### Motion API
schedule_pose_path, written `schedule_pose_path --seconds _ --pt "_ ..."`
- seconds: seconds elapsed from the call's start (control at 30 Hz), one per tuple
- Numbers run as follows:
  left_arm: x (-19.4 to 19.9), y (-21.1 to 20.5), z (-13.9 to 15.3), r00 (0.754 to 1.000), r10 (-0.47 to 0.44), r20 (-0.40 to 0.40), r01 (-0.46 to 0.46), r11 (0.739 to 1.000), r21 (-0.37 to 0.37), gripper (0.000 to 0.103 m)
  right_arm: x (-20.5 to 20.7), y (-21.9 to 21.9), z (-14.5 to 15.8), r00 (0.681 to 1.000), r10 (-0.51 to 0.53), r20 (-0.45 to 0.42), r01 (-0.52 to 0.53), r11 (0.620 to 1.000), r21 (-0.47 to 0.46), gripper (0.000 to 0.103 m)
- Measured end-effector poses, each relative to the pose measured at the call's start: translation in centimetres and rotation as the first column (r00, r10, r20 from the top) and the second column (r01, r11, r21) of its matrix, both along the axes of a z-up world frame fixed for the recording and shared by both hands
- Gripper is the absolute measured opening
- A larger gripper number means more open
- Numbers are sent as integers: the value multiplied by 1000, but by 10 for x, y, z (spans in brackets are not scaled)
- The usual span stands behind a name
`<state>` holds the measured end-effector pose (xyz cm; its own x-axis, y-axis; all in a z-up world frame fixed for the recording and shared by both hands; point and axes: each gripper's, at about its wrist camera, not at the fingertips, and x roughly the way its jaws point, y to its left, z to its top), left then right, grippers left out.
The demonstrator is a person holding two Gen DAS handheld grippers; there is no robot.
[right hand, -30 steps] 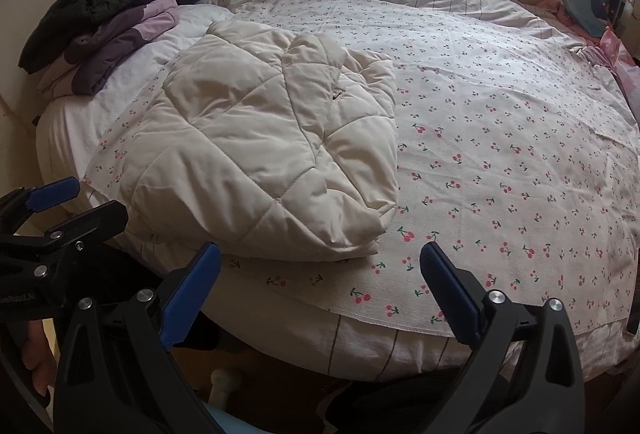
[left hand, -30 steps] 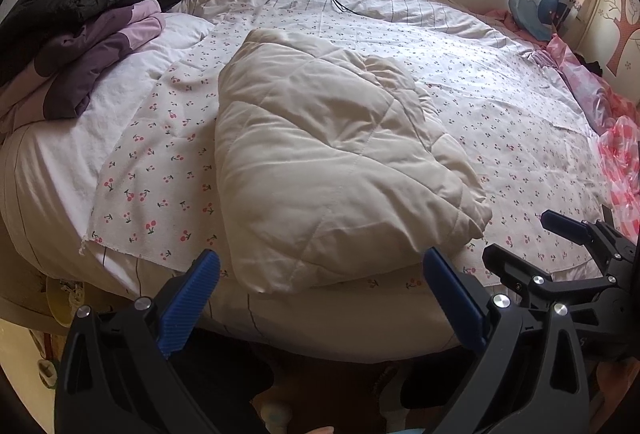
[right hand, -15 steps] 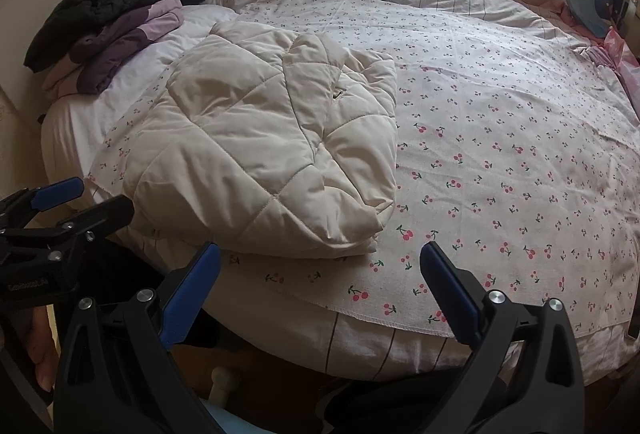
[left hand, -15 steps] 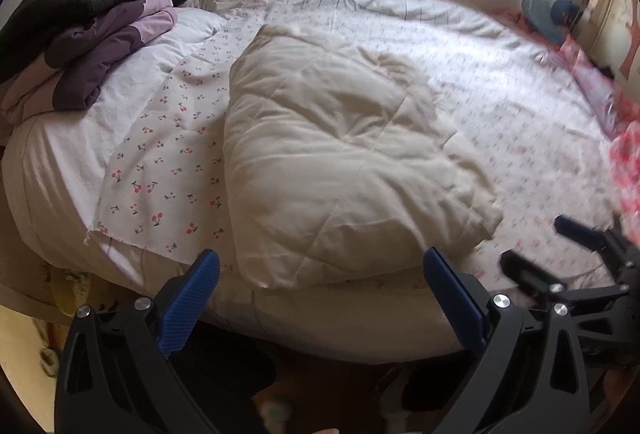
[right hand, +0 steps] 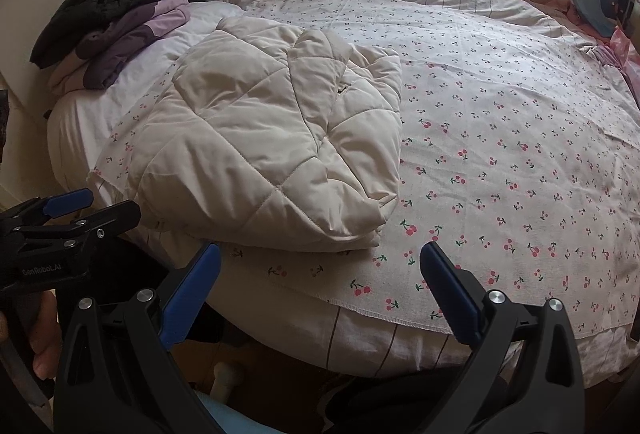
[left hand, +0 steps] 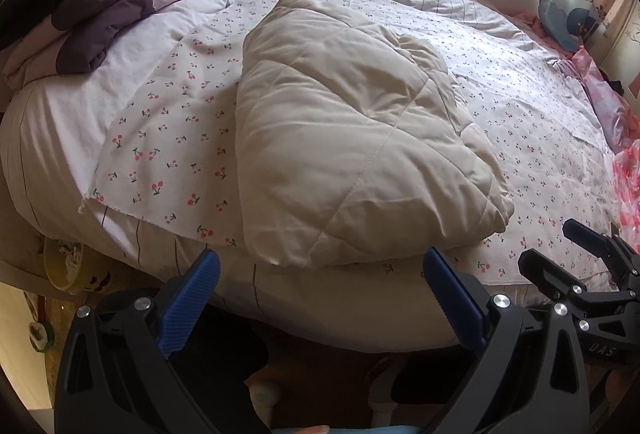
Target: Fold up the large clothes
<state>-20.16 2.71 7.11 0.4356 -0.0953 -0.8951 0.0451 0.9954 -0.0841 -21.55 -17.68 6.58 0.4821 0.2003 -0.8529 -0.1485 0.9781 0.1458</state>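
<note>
Your left tongs (left hand: 320, 298) and right tongs (right hand: 320, 294) both gape wide, holding nothing, at the bed's near edge. The folded cream quilted jacket (left hand: 352, 154) lies on the cherry-print sheet (right hand: 500, 154), just beyond them.

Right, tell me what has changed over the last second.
Very little. Both wrist views have shifted slightly, so both grippers drifted a bit. The left gripper and right gripper are open and empty as before, short of the bed edge. The folded cream quilted jacket lies unmoved on the cherry-print sheet.
</note>
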Motion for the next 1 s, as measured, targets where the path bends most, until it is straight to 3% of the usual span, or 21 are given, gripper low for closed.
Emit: schedule_pose_path --seconds 0.23,0.73,0.9,1.0 --pt "0 2 -1 1000 7 -10 -7 1000 -16 98 -2 0 -3 1000 4 -8 -4 1000 9 96" --pt "1 -1 0 999 31 -19 -31 999 37 98 -2 -2 -6 1000 7 -16 -7 1000 23 96" --pt "1 -1 1 999 33 -20 -33 999 24 98 -2 -5 -6 1000 5 -17 -5 1000 29 96" --pt "-2 0 6 1000 15 15 -15 998 -54 98 -3 -7 -8 1000 5 -20 -4 999 35 96"
